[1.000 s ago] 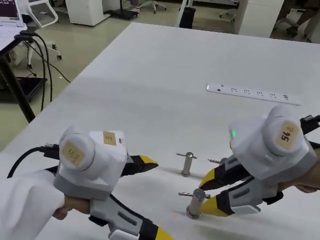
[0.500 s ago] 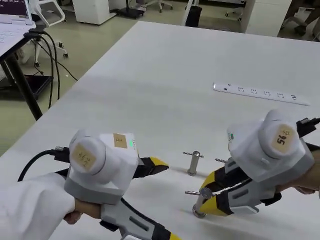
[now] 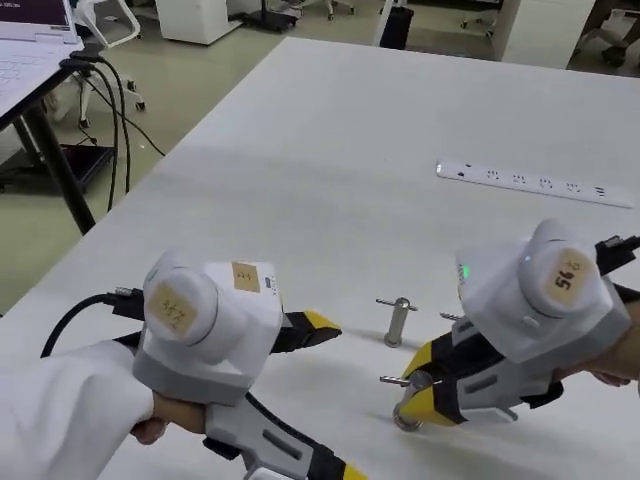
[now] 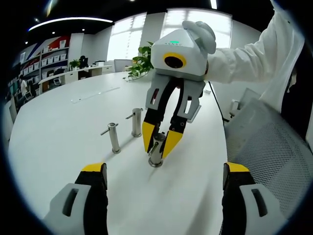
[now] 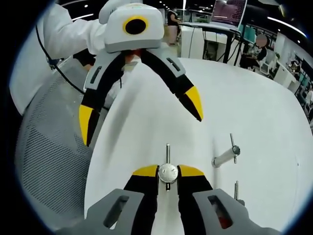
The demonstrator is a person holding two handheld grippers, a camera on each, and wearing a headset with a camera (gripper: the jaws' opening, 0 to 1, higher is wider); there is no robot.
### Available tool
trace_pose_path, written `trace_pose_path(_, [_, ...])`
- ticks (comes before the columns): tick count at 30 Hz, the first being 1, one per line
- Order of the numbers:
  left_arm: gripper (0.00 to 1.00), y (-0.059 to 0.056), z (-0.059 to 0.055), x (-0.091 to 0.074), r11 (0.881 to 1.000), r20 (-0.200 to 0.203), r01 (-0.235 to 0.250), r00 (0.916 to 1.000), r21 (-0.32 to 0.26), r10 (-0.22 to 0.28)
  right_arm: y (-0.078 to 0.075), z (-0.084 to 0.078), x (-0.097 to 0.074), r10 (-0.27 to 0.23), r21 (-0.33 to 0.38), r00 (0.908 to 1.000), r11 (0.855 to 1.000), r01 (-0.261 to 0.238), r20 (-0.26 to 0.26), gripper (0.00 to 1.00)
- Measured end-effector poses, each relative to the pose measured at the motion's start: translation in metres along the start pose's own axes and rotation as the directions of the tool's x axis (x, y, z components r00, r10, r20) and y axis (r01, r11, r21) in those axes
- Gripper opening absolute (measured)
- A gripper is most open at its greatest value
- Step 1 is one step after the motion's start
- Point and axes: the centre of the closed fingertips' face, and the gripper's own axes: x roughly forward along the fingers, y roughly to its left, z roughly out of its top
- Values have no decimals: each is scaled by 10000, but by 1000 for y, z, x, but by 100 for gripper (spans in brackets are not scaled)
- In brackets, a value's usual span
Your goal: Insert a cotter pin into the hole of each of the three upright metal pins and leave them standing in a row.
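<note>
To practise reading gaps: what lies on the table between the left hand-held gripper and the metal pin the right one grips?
Nothing: the left gripper view shows bare table between the left hand-held gripper and the pin held by the right hand-held gripper.

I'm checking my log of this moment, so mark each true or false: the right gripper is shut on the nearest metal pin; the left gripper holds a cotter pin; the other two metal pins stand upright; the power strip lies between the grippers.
1. The right gripper is shut on the nearest metal pin: true.
2. The left gripper holds a cotter pin: false. Its fingers stand apart, empty.
3. The other two metal pins stand upright on the table: true.
4. The power strip lies between the grippers: false. It lies beyond the pins, farther across the table.
</note>
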Motion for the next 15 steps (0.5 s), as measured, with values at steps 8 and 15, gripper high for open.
trace_pose_path(8, [97,4,-9,-1,9998,-376,-131,9992,-172,124,0,1,0,-158,130,9999,9998,158,-59,8])
trace_pose_path(15, [98,8,-6,-3,9990,-134,-279,9995,-343,275,5,2,1,-255,20,9997,9997,255,-19,8])
